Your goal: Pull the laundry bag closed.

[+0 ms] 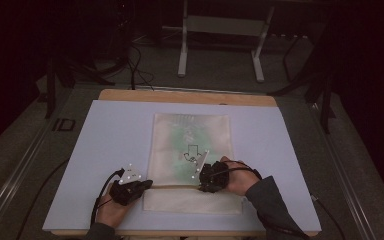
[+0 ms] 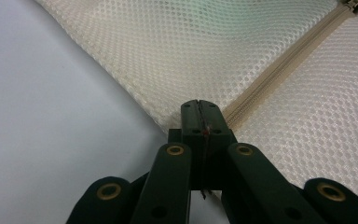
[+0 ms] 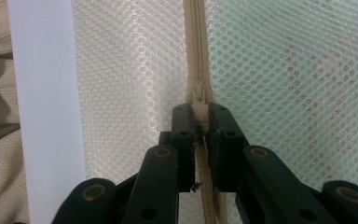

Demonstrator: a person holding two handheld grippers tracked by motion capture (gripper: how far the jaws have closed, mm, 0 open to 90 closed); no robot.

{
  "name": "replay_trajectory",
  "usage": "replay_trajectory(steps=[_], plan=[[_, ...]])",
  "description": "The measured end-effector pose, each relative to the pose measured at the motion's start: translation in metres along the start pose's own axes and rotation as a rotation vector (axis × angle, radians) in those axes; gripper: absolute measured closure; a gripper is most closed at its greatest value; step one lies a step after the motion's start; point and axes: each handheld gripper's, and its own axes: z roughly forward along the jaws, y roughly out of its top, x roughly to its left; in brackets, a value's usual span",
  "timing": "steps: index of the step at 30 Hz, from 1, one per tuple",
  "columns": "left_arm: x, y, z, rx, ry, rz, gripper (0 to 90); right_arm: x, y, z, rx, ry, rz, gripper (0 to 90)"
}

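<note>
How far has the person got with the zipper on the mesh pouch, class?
Done: both grips look set. The left gripper pinches the mesh pouch at its edge by the zipper end; the right gripper has its jaws closed on the zipper pull. In hand: bracing and holding. Left: the slide itself, though whether it opens or closes I cannot tell.

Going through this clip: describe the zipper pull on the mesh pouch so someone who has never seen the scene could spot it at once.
Start at the pale sheet covering the table, then the cream mesh pouch lying on it. A beige zipper crosses the pouch near the person's side. The zipper pull is the small beige tab on that line, just ahead of the right gripper, whose fingers close on the slider.
</note>
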Motion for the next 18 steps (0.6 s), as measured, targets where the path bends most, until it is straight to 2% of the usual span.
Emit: replay_trajectory(steps=[18], plan=[[0.0, 0.0, 0.0, -0.001, -0.004, -0.004, 89.5, 0.0, -0.014, -0.004, -0.003, -0.007, 0.023, 82.1]])
